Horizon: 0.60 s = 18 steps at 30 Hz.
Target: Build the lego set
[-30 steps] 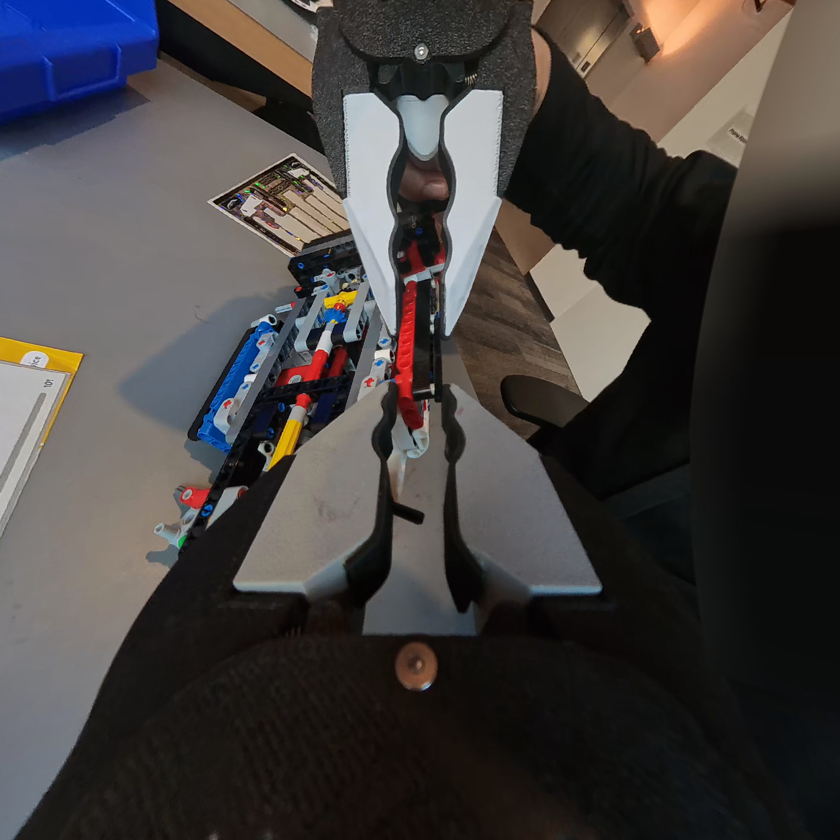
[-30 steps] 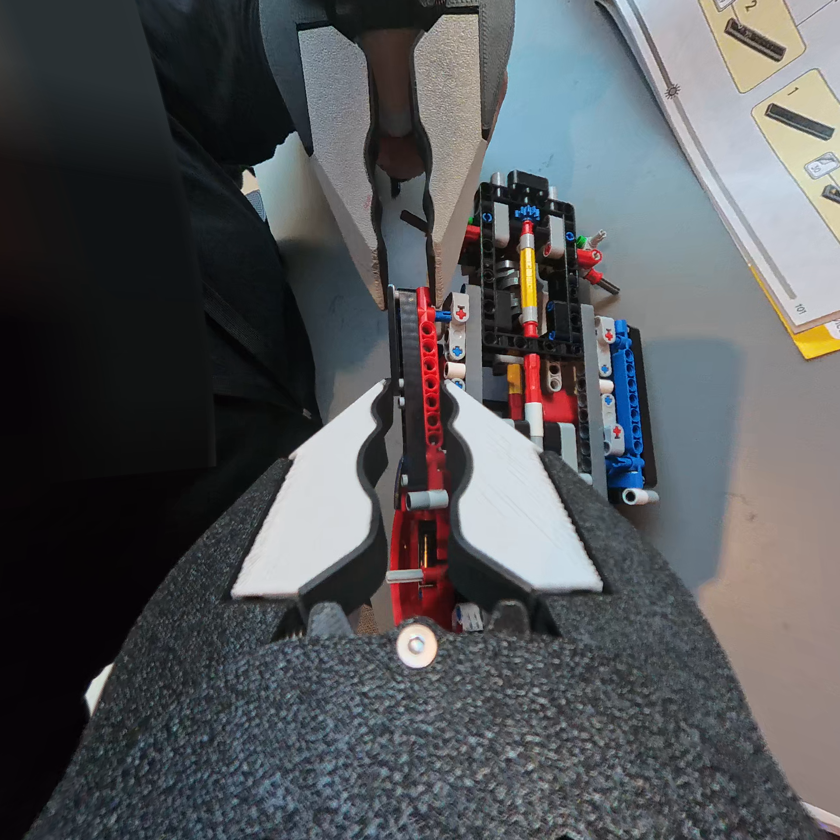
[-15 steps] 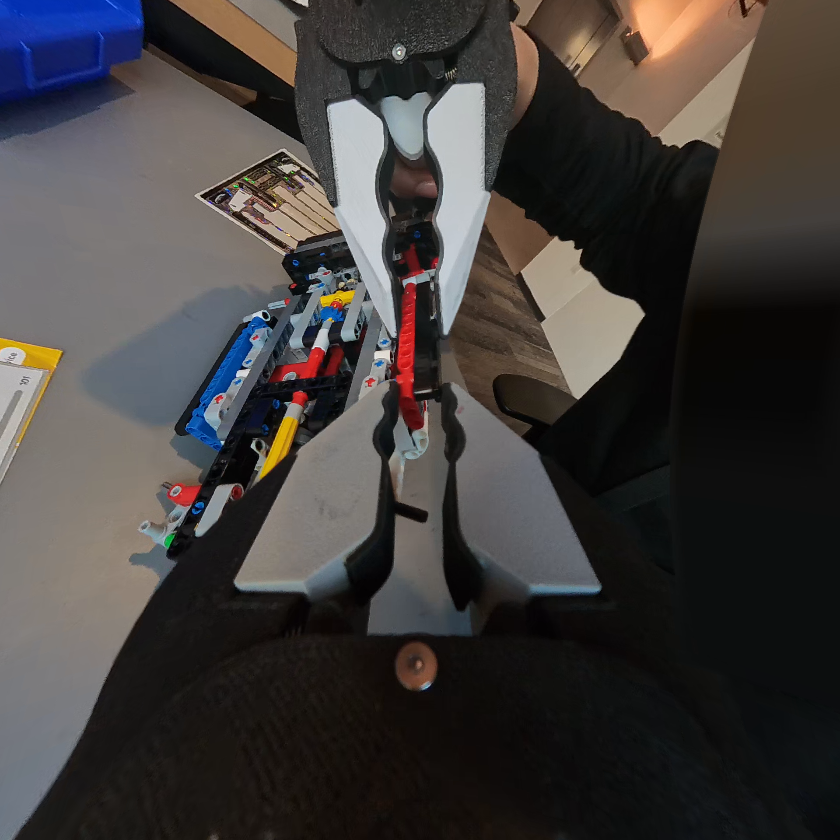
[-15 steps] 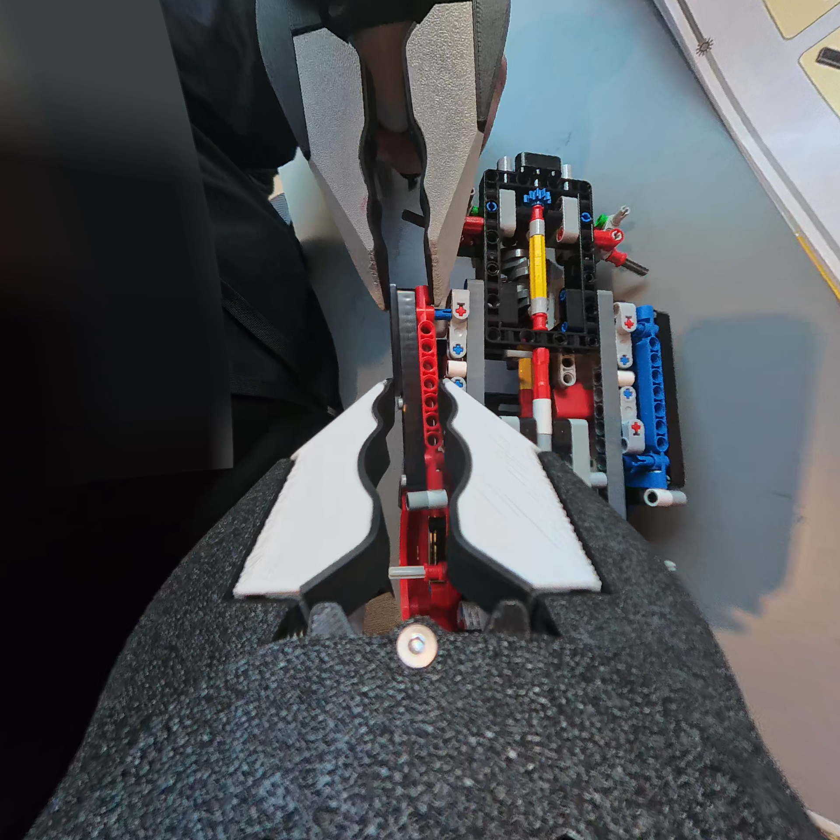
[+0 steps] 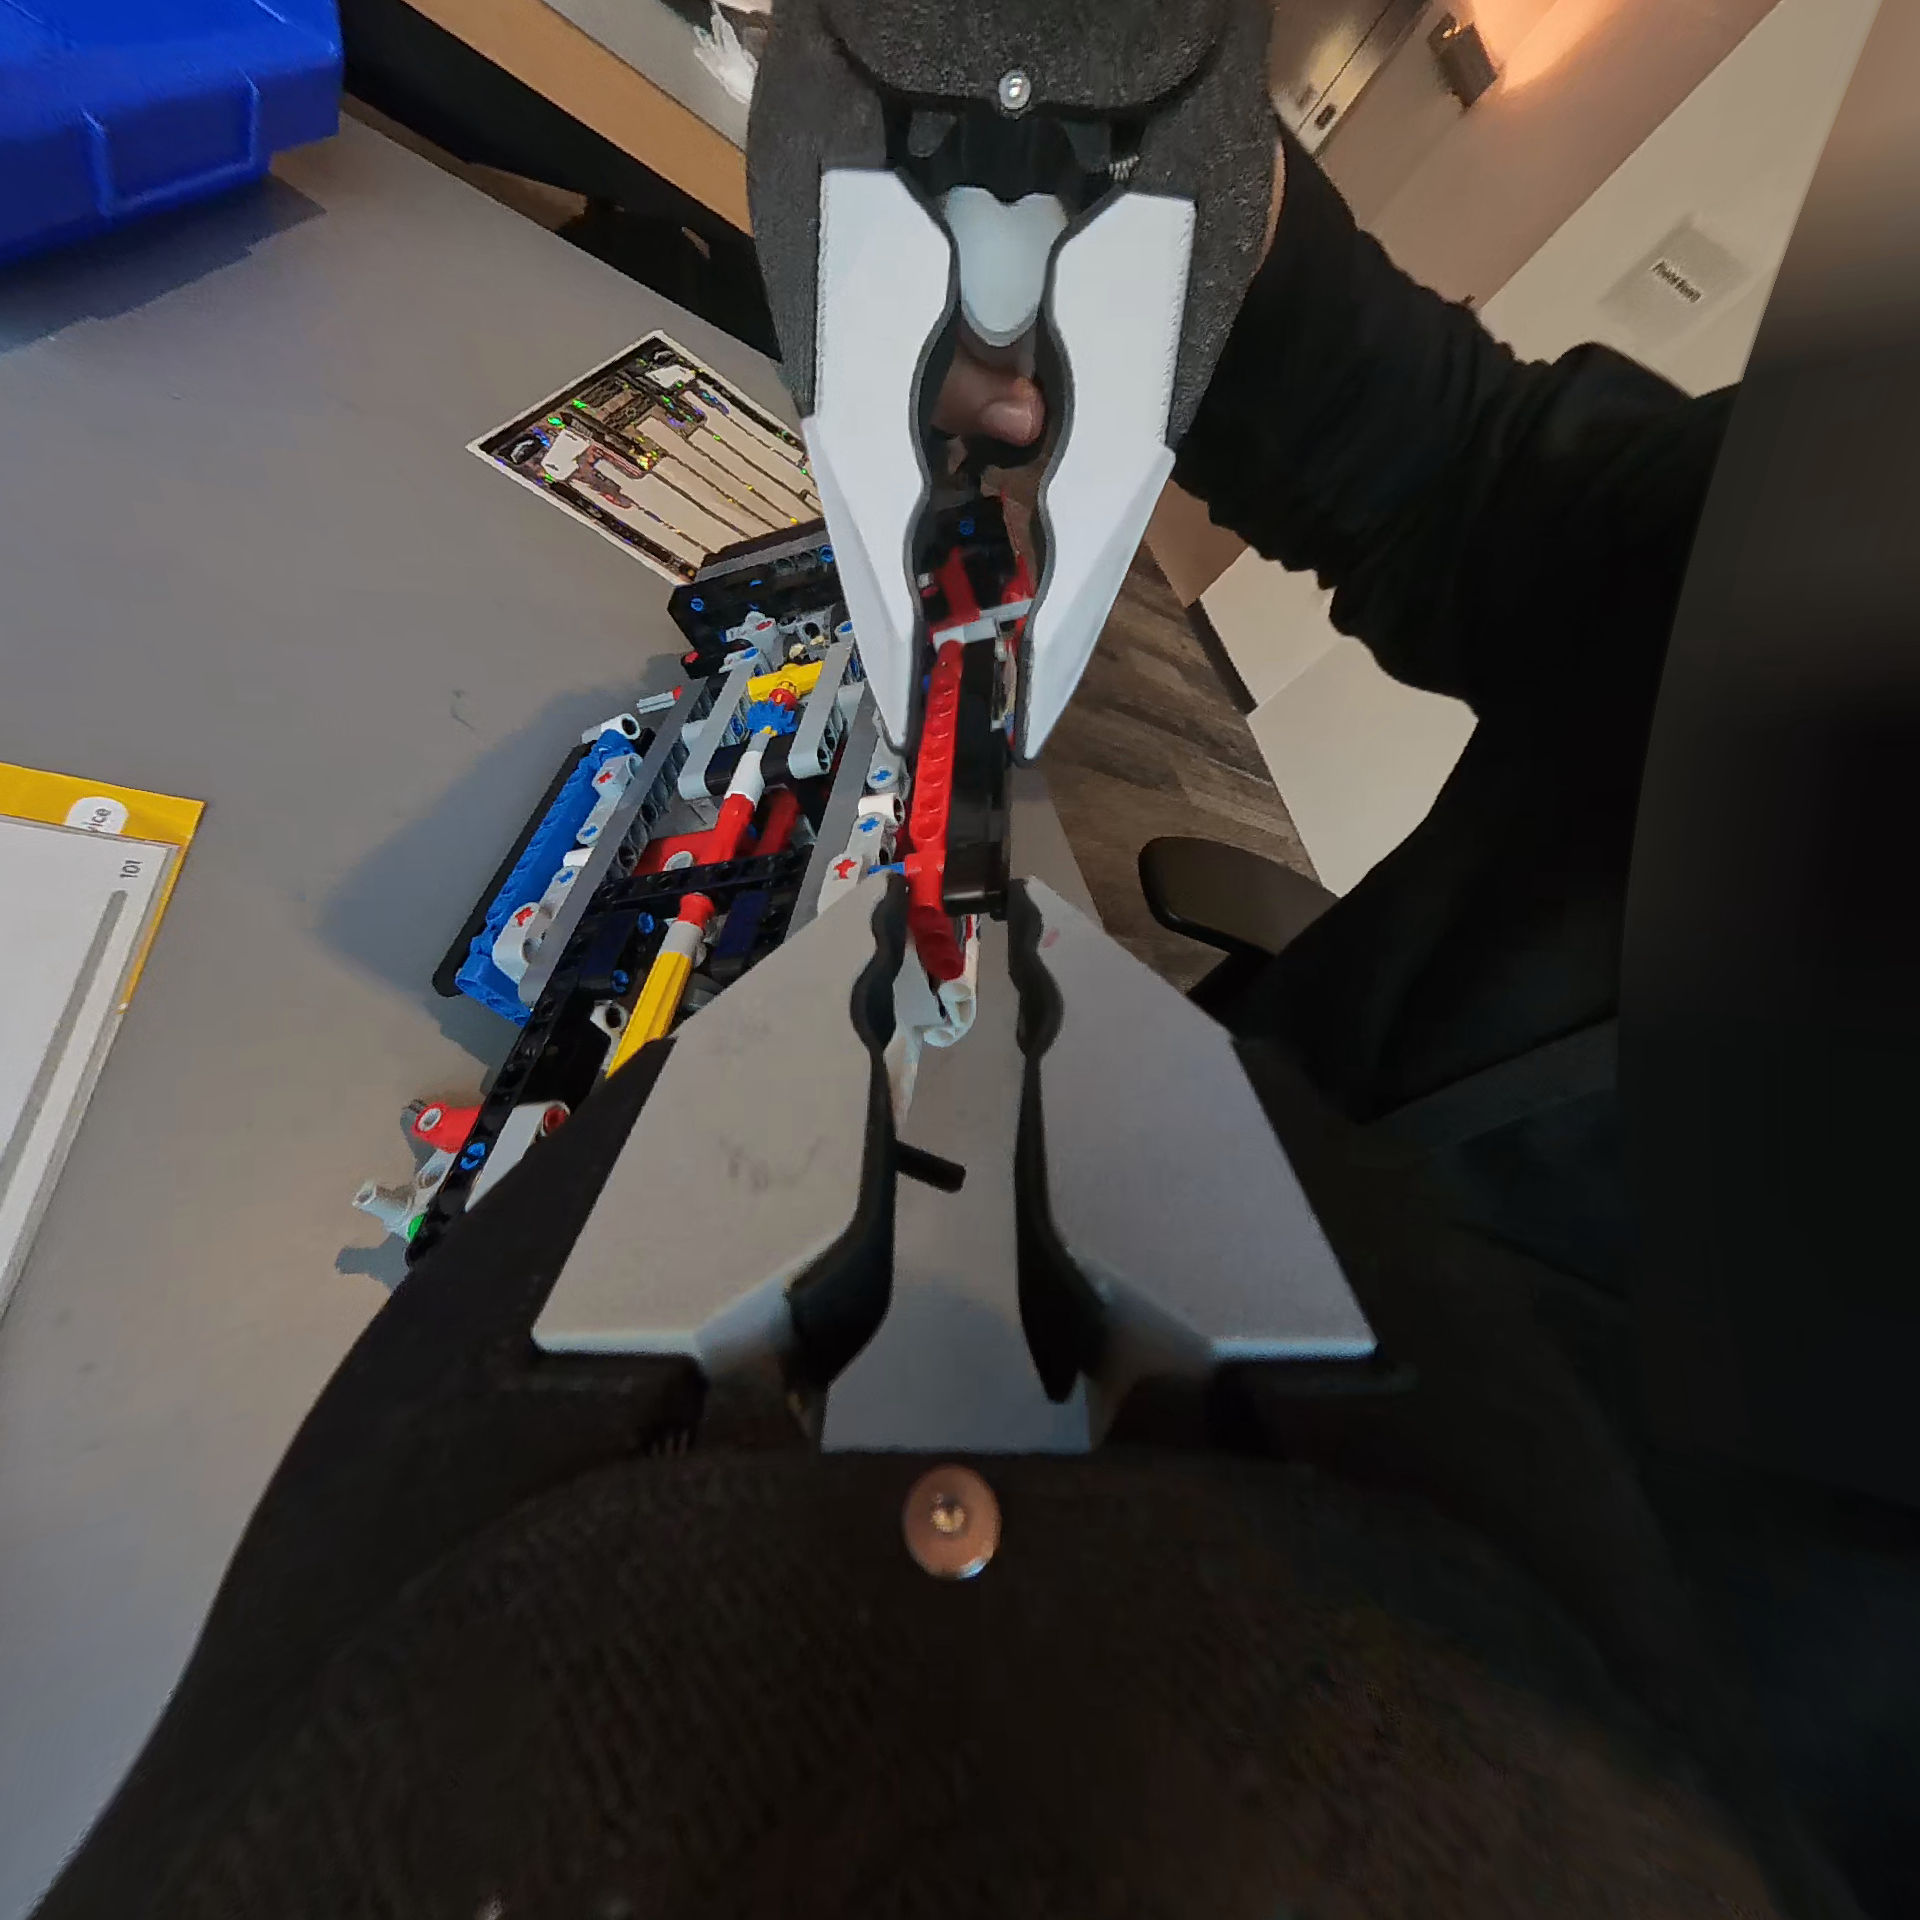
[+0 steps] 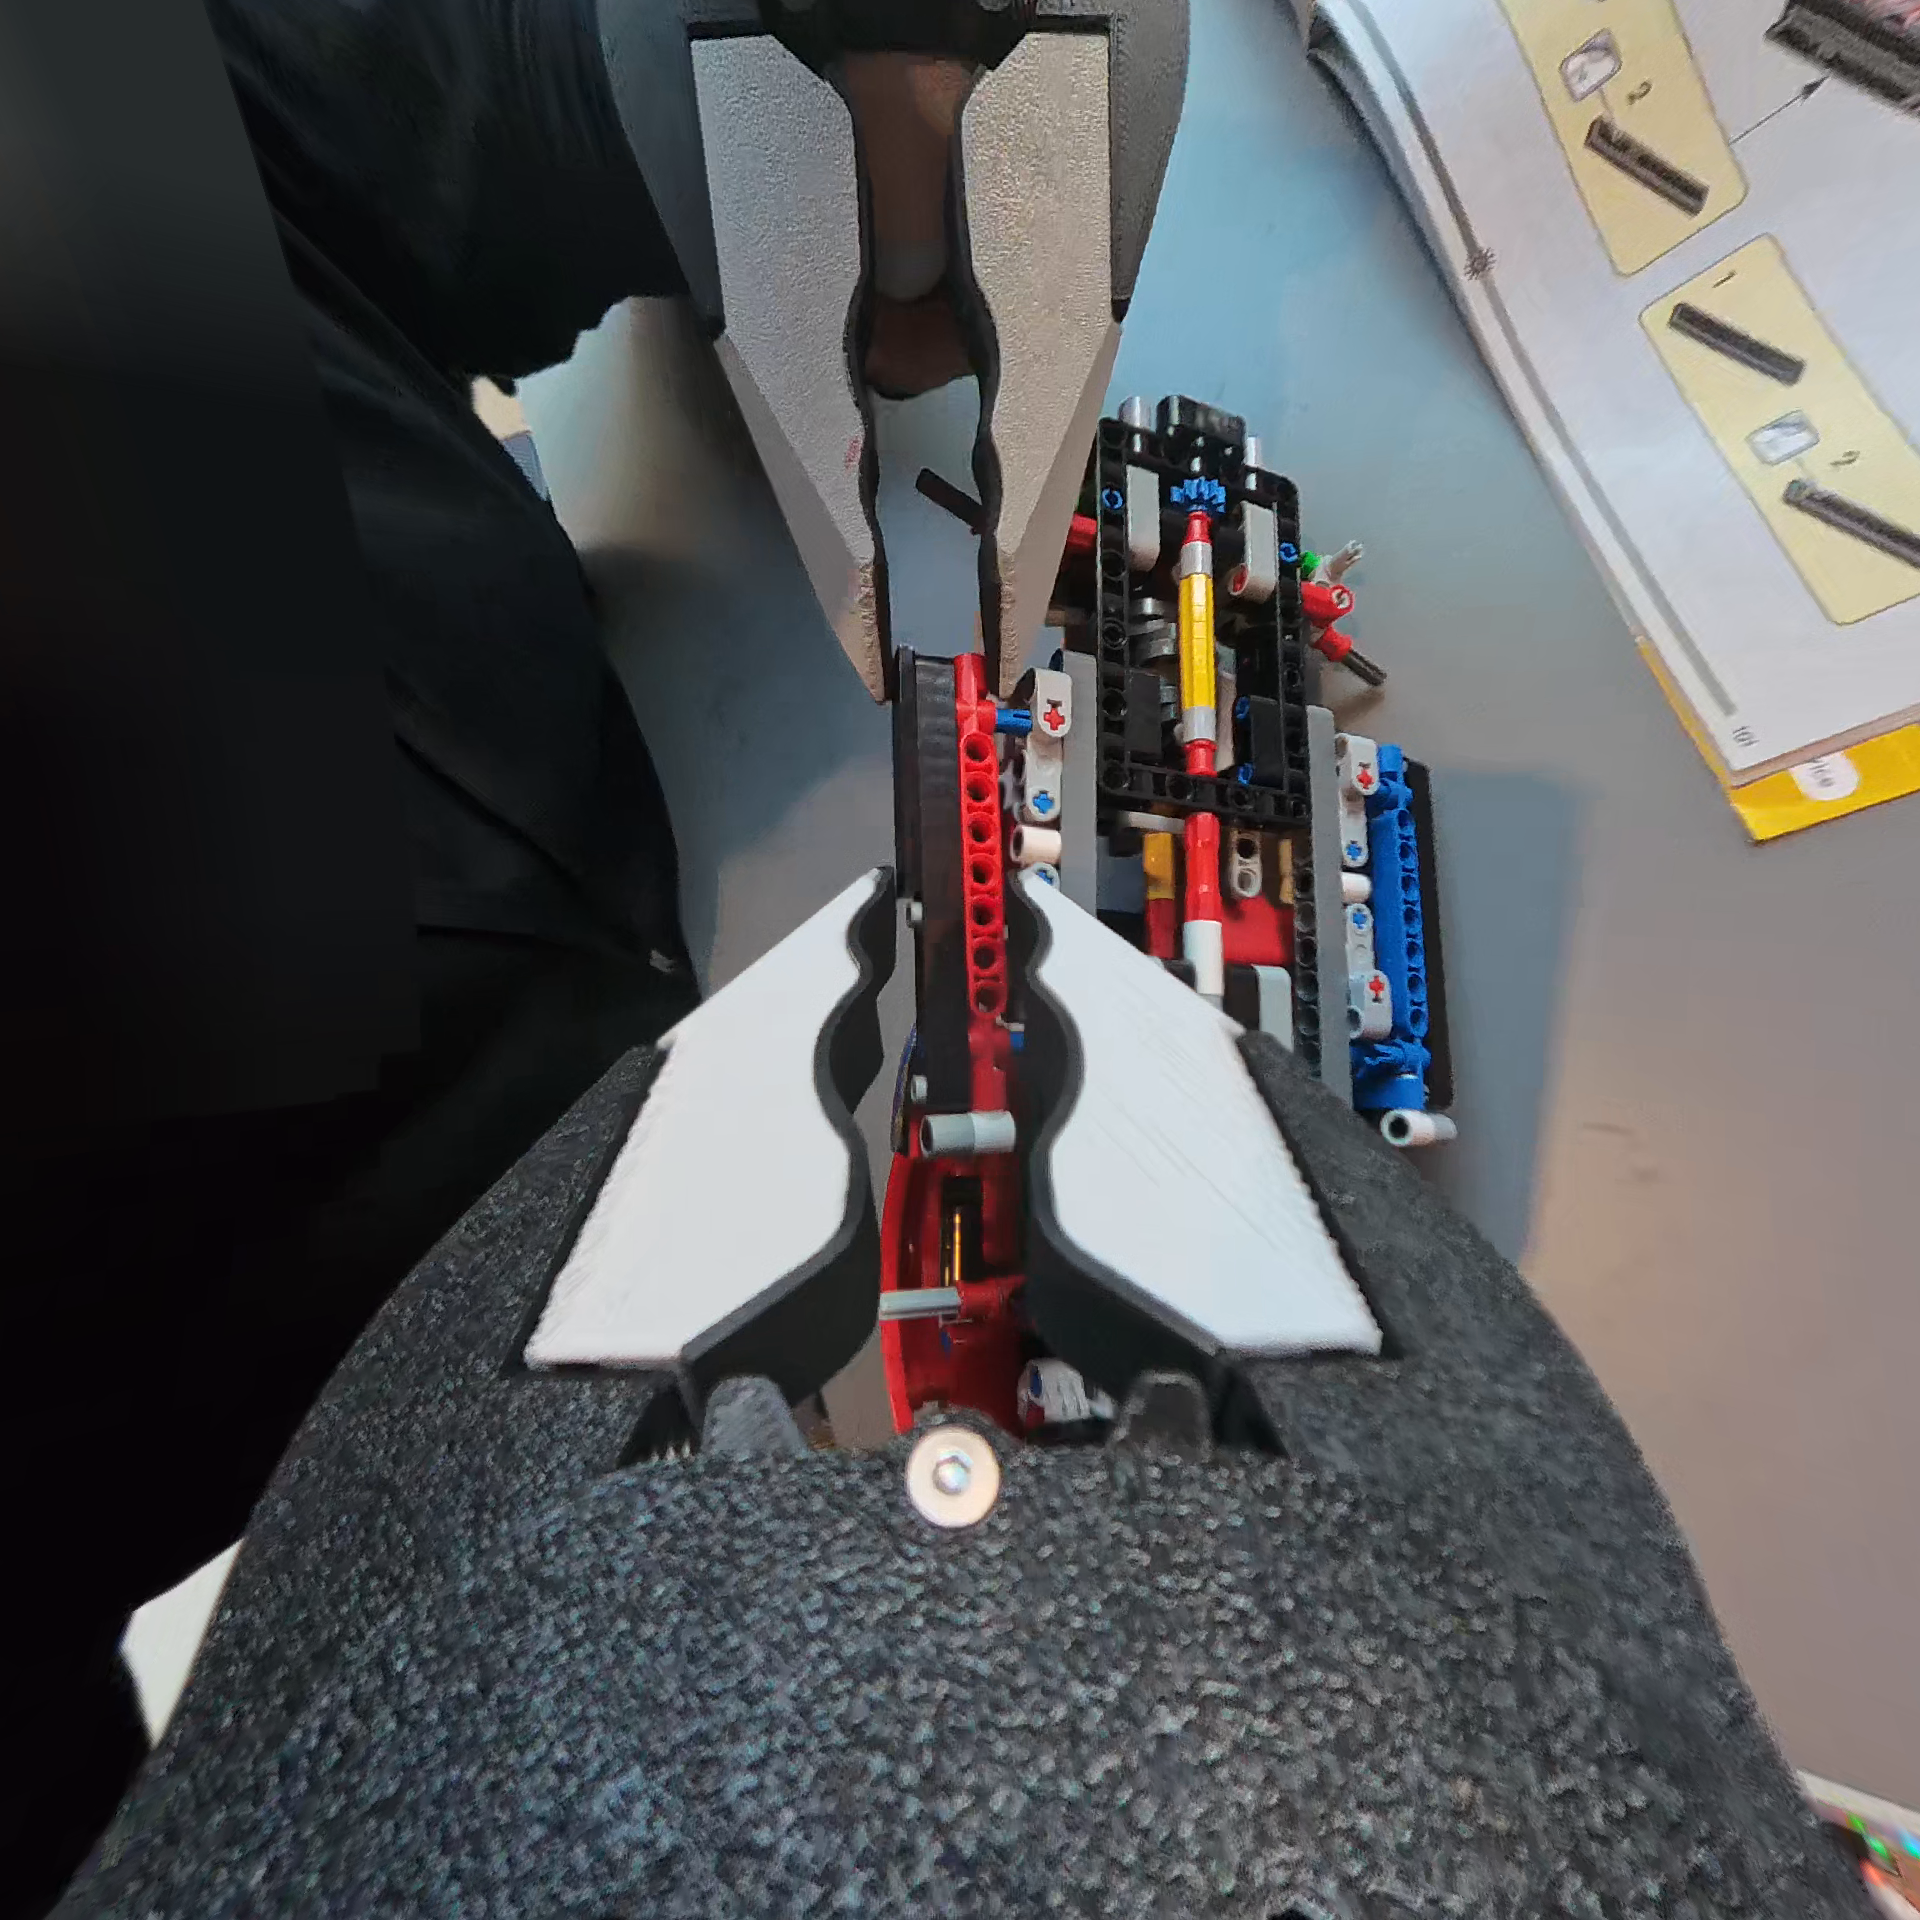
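Observation:
The lego model (image 5: pixel 665 883) is a flat frame of black, grey, blue, red and yellow beams, also seen in the right wrist view (image 6: pixel 1195 727). Along its near side runs a red beam (image 6: pixel 977 831) backed by a black panel. My right gripper (image 6: pixel 953 881), with white fingers, is shut on this beam from one end. My left gripper (image 5: pixel 953 899), with grey fingers, is shut on the beam's (image 5: pixel 940 769) other end, facing the right gripper (image 5: pixel 964 748). The two sets of tips are a short way apart. A small black pin (image 5: pixel 935 1169) shows between the left fingers.
An instruction booklet (image 6: pixel 1662 312) lies on the grey table beyond the model, with its yellow edge in the left wrist view (image 5: pixel 62 831). A sticker sheet (image 5: pixel 655 457) and a blue bin (image 5: pixel 135 114) lie farther off. The table edge and a chair (image 5: pixel 1216 894) are beside the grippers. My left and right fingertips are right by each other.
Both grippers keep their hold on the red beam. The model and both grippers have shifted slightly over the table, so the booklet sits differently in view.

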Tool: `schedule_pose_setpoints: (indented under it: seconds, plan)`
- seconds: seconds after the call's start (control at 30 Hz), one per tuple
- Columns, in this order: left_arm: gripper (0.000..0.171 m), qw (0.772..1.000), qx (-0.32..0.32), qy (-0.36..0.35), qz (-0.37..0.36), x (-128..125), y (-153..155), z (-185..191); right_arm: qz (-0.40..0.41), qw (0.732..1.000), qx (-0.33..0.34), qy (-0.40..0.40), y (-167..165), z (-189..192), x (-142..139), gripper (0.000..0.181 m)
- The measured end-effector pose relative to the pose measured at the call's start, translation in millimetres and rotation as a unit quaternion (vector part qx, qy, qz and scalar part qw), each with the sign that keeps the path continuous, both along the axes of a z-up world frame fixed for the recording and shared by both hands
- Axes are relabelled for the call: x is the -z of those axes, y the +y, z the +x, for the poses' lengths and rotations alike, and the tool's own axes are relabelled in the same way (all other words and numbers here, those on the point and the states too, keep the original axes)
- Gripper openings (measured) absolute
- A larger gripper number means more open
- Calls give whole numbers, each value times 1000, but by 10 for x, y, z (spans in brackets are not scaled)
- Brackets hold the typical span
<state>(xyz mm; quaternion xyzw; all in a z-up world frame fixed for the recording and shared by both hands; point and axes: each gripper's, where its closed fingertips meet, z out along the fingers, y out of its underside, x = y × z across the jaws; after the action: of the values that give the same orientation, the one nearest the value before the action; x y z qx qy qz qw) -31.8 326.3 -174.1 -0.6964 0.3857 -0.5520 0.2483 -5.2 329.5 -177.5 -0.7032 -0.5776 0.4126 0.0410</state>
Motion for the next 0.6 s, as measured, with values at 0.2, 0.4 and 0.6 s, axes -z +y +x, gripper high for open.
schedule_pose_setpoints:
  seconds: [0.2, 0.4, 0.6]
  plan:
    - [21, 1000, -1, 12, 7, 5, -5, -10, 64, 996, 59, 23, 119, 105, -216, 30]
    - [39, 998, -31, 31, 42, -121, 130, -195, 199, 962, 176, 60, 324, 529, -483, 29]
    - [49, 982, -128, 85, 113, -433, 242, -775, 309, 908, 263, 105, 329, 918, -697, 31]
